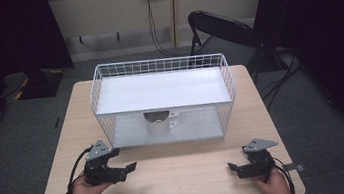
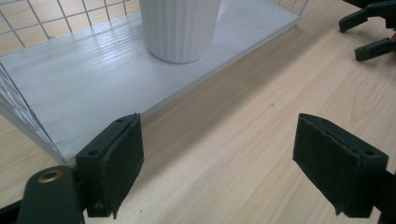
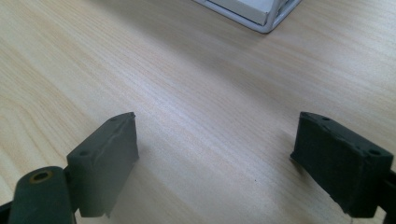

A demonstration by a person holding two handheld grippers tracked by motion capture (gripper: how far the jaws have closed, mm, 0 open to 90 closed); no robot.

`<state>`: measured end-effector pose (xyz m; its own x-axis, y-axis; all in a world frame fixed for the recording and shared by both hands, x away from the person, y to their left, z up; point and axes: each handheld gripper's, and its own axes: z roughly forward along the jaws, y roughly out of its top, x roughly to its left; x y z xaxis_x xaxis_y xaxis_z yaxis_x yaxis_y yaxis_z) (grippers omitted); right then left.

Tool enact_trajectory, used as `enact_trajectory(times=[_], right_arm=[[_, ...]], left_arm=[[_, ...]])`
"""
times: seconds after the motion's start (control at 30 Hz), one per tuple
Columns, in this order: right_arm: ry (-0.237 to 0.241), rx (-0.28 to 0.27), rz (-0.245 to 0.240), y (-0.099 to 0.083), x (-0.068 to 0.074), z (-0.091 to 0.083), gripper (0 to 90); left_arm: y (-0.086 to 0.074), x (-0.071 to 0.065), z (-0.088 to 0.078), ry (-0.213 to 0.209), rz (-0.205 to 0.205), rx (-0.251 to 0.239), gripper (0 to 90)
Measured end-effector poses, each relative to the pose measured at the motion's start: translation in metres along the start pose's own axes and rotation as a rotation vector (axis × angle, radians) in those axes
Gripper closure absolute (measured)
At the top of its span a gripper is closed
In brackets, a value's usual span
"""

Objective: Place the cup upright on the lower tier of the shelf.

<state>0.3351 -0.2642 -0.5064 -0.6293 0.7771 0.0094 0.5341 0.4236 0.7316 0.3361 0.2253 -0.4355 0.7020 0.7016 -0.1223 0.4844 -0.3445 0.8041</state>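
Room: grey carpet surrounds your table [image 1: 170,178], with a folding chair [image 1: 221,27] beyond the wire rack [image 1: 163,100].
Table: pale wood; the rack stands on its far half.
Open room: you have bare wood in front of the rack, running to the near edge.
Rack: white wire sides, two white shelves, front open toward you.
Cup [image 1: 157,124]: white, ribbed, upright on the rack's lower shelf, near the middle.
Left gripper [image 1: 131,167]: in front of the rack's left end, jaws apart, holding nothing.
Right gripper [image 1: 231,167]: in front of the rack's right end, jaws apart, holding nothing.
Left gripper view: it gives you the cup's ribs [image 2: 180,28], which the high view blurs.
Right gripper view: it gives you one rack corner [image 3: 266,16].
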Motion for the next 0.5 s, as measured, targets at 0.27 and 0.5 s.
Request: enact_trajectory(times=[0.27,0.5], right_arm=[[0.001,-0.001,-0.001,0.0,0.0,0.0,12.9],[0.001,-0.001,-0.001,0.0,0.0,0.0,12.9]], left_arm=[[-0.01,0.004,-0.008,0.002,-0.002,0.002,16.0],[-0.02,0.009,-0.013,0.004,-0.004,0.005,16.0]])
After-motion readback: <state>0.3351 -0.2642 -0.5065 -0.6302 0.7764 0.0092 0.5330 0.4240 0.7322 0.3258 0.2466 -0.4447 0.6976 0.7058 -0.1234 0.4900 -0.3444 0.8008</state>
